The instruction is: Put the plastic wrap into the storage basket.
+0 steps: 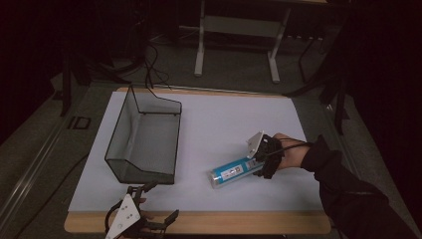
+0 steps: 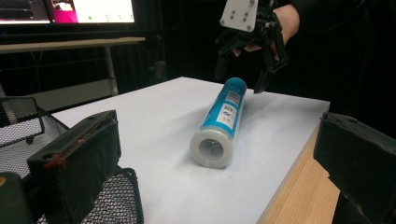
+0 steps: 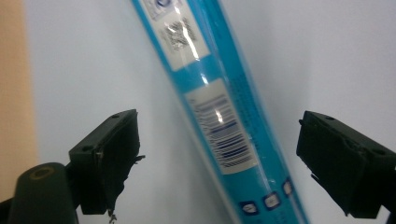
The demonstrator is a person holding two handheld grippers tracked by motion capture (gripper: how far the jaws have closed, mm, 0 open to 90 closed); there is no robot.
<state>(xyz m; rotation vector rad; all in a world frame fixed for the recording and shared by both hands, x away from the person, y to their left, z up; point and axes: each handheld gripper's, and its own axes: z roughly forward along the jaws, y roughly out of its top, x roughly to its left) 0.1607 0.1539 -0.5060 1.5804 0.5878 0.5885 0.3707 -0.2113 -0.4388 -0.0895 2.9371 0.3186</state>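
A blue tube [image 1: 233, 172] with white labels and a clear end cap lies on its side on the white sheet [image 1: 224, 124], right of centre. My right gripper [image 1: 261, 167] hovers open over the tube's right end. In the right gripper view its jaws straddle the tube [image 3: 219, 116] with a gap on each side, touching nothing. My left gripper [image 1: 158, 203] is open at the table's front edge, just in front of the basket. In the left gripper view the tube [image 2: 219, 123] points its capped end at me, and the right gripper [image 2: 240, 70] hangs over its far end.
A black wire-mesh basket [image 1: 122, 124] stands on the left half of the sheet, its mesh [image 2: 18, 121] beside my left jaws. A wooden table edge [image 1: 224, 223] runs along the front. Metal table legs [image 1: 200, 50] and cables are beyond the far edge.
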